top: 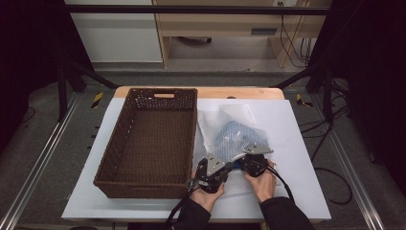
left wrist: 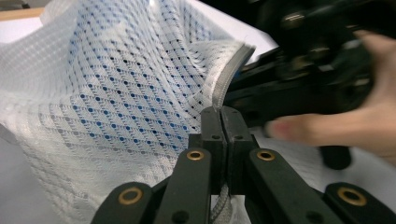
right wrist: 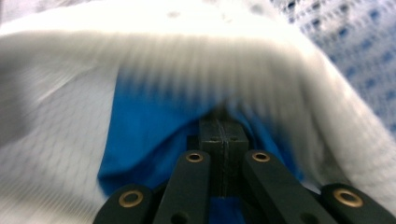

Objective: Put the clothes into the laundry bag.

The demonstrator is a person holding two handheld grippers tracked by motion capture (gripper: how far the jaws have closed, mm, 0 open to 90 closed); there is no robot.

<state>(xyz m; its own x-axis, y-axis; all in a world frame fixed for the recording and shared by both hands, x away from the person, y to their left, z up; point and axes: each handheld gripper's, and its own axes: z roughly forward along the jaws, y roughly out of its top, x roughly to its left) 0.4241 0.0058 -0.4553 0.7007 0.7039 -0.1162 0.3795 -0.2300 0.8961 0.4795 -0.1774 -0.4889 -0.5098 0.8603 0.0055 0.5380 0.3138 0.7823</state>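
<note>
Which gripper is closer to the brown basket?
Left. The left gripper is right beside the basket at its near right corner, shut on the mesh bag. The right gripper is farther right, past the left one.

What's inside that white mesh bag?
Blue cloth shows through the mesh bag and at its opening, where the right gripper is shut on it. What kind of cloth stays hidden; the mesh covers most of it.

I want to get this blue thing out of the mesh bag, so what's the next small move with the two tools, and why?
Probably draw the right tool slowly back toward you while the left tool holds firm. The left one is shut on the mesh bag's hemmed edge, and the right one looks shut on the blue cloth at the bag's mouth, so a gentle opposing pull should slide the cloth out. Most of it sits inside.
</note>
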